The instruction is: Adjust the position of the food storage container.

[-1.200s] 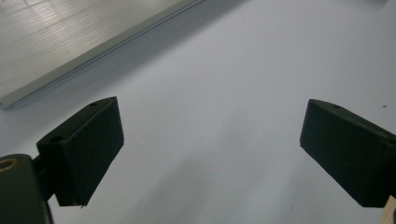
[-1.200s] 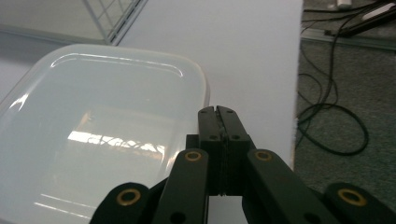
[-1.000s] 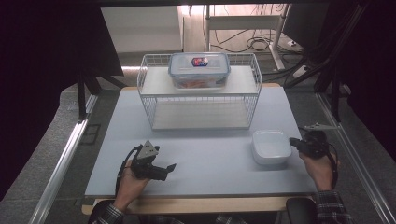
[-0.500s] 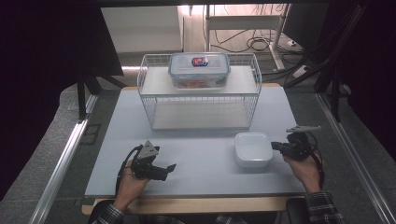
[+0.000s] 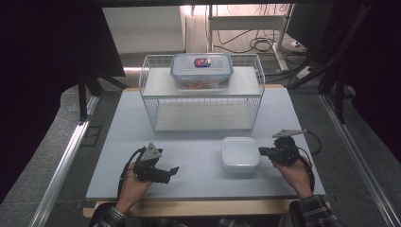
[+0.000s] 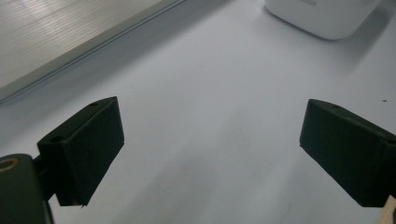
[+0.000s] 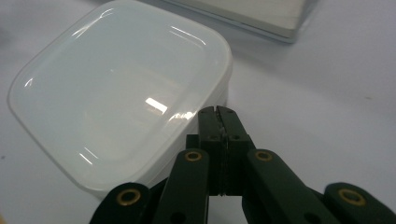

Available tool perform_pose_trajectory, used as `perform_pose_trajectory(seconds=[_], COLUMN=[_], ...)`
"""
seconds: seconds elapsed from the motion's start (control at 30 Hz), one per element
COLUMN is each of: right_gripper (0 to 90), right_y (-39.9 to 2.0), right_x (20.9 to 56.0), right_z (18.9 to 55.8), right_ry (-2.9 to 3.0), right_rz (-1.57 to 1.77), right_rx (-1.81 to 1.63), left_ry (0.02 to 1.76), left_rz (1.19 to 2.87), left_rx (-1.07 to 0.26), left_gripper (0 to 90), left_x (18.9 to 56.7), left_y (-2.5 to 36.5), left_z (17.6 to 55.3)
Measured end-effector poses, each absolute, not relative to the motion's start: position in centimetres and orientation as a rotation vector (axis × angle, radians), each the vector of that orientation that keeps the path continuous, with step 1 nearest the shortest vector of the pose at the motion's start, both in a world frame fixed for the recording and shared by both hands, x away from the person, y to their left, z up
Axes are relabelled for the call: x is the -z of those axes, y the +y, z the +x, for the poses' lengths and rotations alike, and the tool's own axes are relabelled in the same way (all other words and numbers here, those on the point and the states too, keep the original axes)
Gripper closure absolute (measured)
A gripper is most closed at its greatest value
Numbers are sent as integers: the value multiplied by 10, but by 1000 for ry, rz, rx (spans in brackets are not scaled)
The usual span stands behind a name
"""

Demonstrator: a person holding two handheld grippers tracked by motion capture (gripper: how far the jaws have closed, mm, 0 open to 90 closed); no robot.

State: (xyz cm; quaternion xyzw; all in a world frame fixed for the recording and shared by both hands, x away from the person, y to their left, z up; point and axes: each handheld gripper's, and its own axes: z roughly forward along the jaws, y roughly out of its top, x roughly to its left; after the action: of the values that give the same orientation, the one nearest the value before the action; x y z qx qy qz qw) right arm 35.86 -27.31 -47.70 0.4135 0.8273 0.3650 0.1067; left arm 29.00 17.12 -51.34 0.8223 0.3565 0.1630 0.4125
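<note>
At table's near left, left gripper (image 5: 163, 174) rested with jaws spread wide, holding nothing. White square dish (image 5: 240, 153) sat centre-right; right gripper (image 5: 263, 151) touched its rim, jaws pinched together. Risk: dish may skid away if nudged.

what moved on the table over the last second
The white dish slid left toward the table's middle, with the right gripper, jaws shut, following against its right edge. The left gripper, open, the wire rack and the lidded container stayed put.
</note>
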Motion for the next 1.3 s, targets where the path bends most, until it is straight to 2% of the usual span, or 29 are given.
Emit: perform_pose_trajectory(seconds=[0.53, 1.0, 1.17, 1.3], right_gripper=[886, 879, 845, 776], right_y=[-214, -180, -184, -191], right_x=[483, 486, 485, 480], right_z=[356, 361, 362, 359], right_ry=[2567, 2602, 2588, 2553], right_rz=[1037, 939, 934, 930], right_rx=[-1100, -1117, -1115, -1132], left_ry=[900, 898, 909, 924], left_rz=[2080, 2086, 2071, 2041], left_rx=[-401, -386, -370, -318], left_gripper=[60, 60, 59, 59], left_x=[515, 516, 516, 515], left_y=[170, 168, 169, 170], left_z=[291, 291, 291, 292])
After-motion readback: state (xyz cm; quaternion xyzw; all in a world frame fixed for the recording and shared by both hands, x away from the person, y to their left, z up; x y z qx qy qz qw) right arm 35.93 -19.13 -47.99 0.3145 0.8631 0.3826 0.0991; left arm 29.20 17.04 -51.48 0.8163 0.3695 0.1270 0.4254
